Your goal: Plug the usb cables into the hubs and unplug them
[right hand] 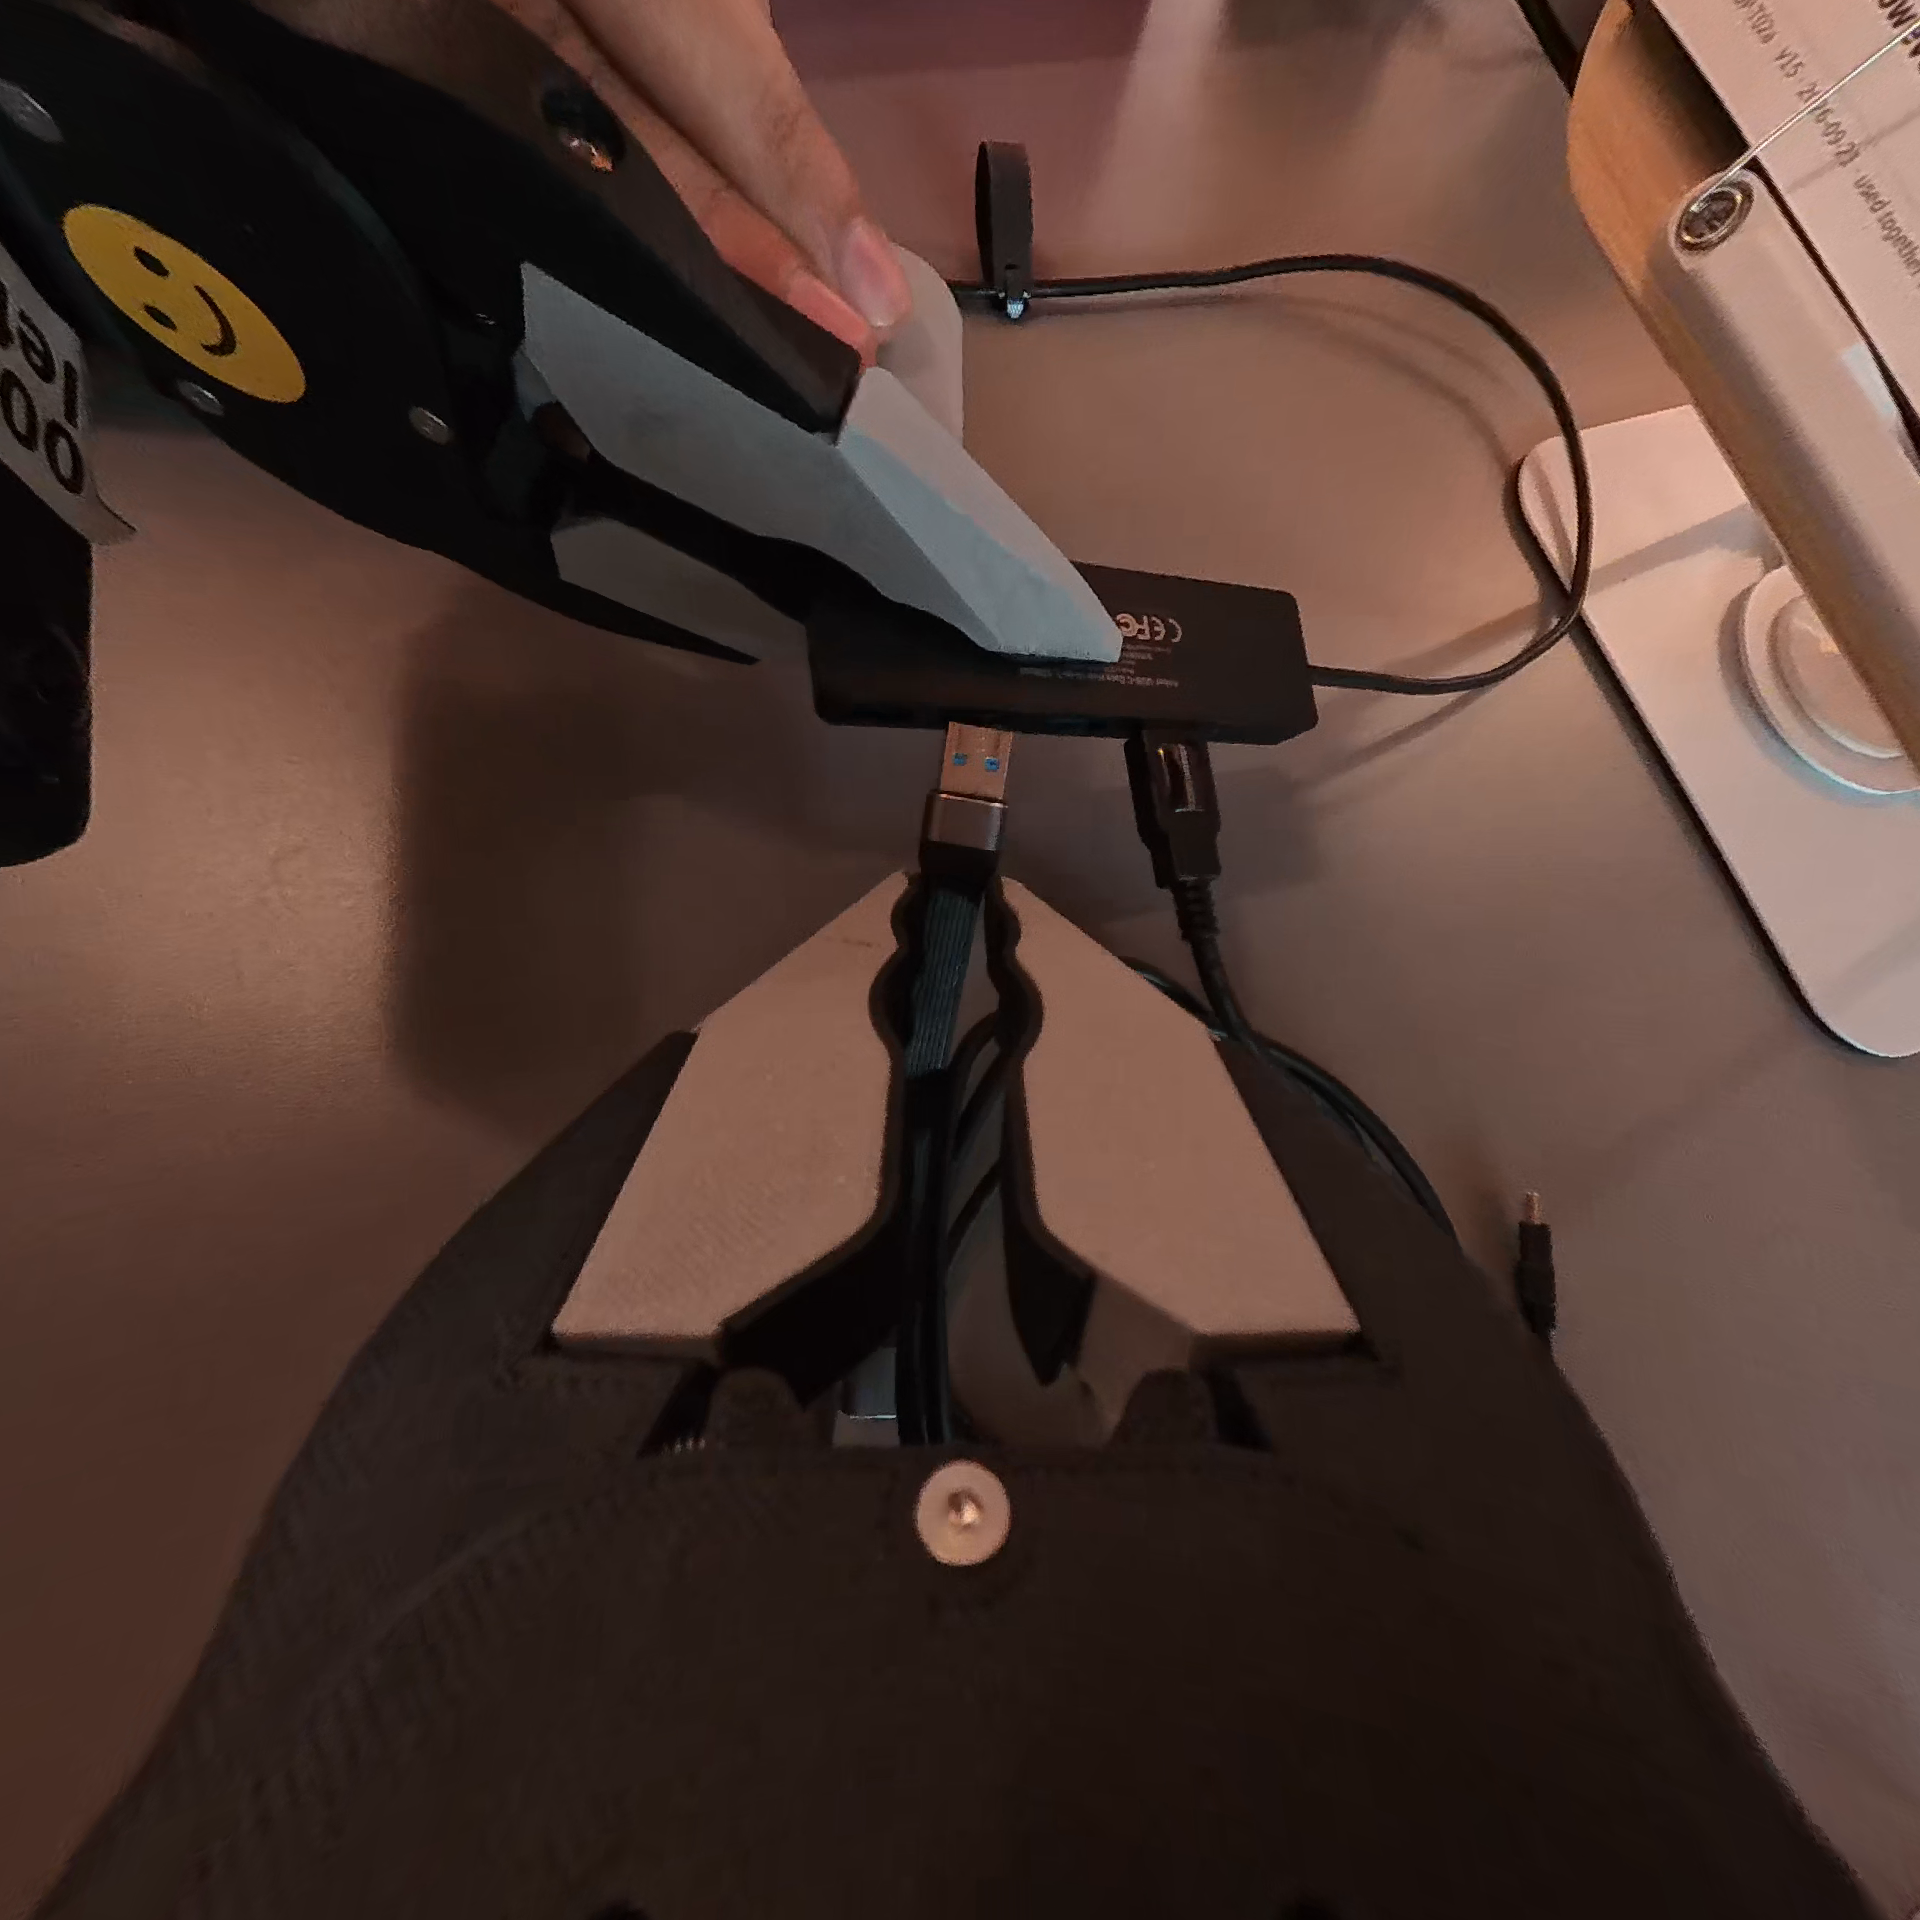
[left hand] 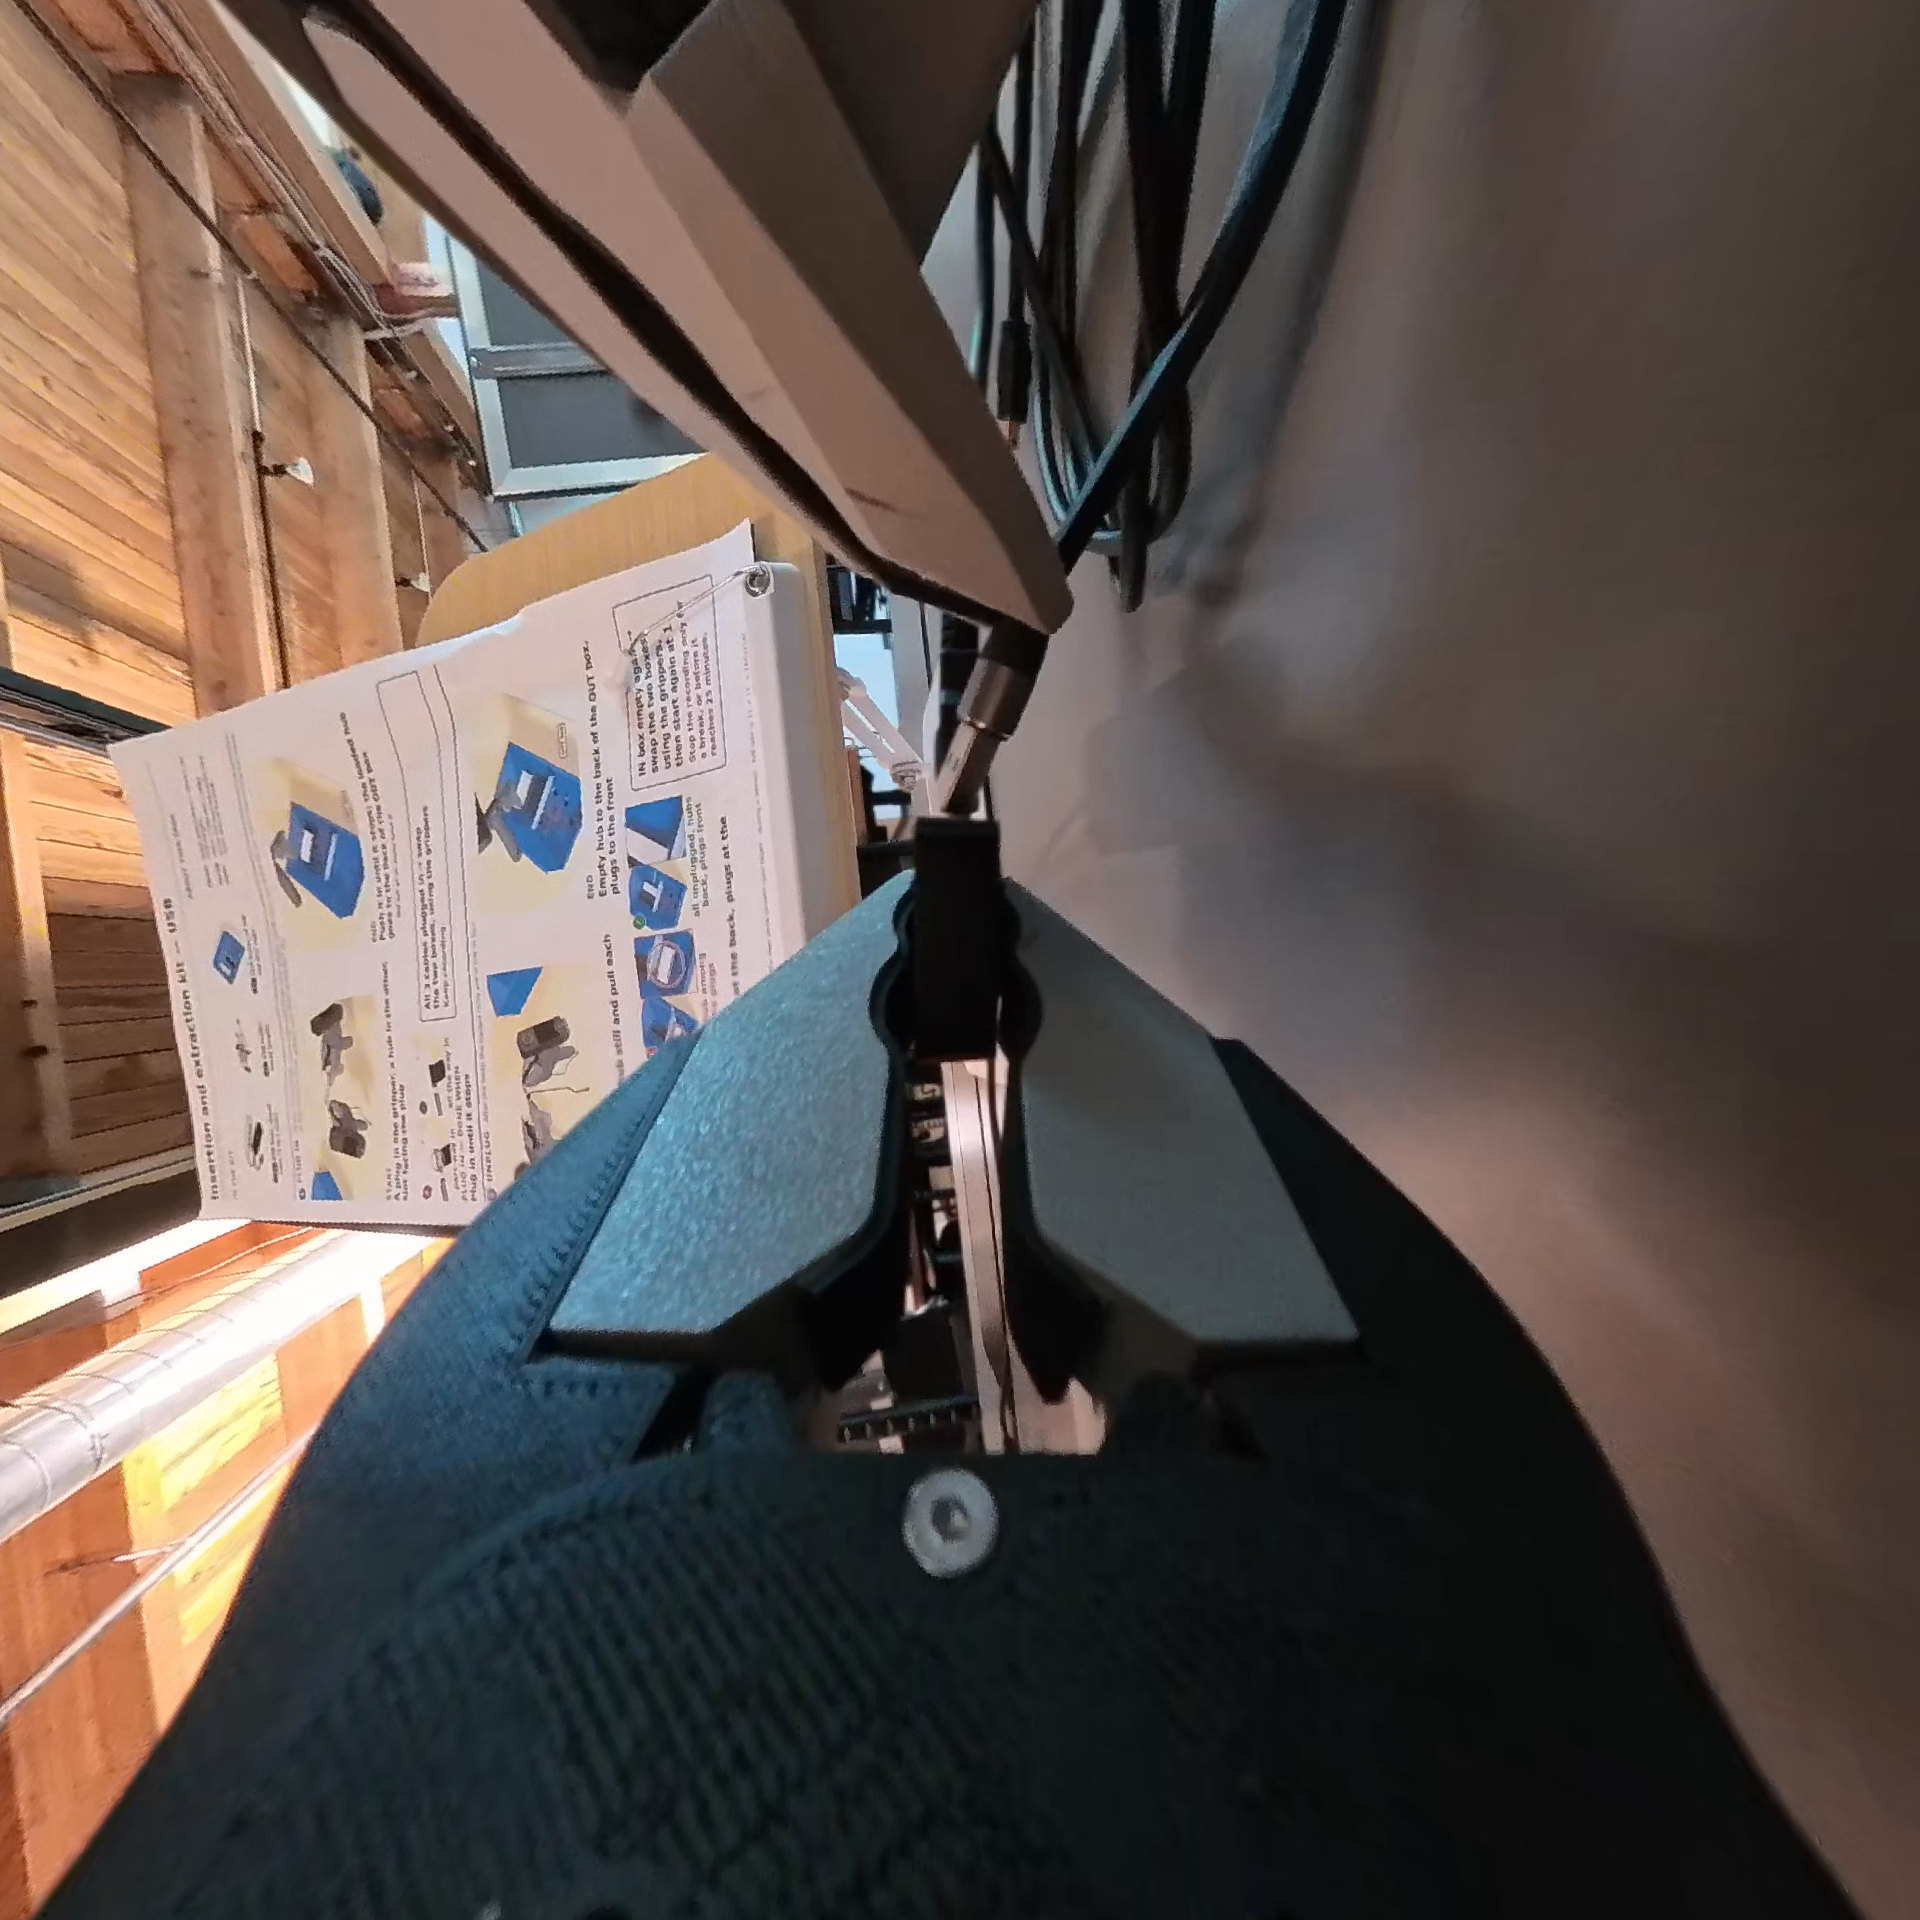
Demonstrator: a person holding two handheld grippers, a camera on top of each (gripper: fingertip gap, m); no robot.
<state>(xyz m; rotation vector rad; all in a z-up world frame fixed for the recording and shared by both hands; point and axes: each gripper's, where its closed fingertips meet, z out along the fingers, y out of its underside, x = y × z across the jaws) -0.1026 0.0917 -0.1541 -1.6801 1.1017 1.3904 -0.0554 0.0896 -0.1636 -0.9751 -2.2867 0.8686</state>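
On the desk [right hand: 312,883] the left tool [right hand: 1049,634] pinches the black hub [right hand: 1195,665]; one cable [right hand: 1174,800] is plugged in — the right tool [right hand: 951,914], clamped on a silver plug [right hand: 971,774], is half-seated.

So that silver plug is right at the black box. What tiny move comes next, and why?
Probably a short straight push forward. The right hand-held gripper is shut on the silver plug, whose metal tip sits at the hub port with most of it still showing. The left hand-held gripper clamps the hub, bracing it.
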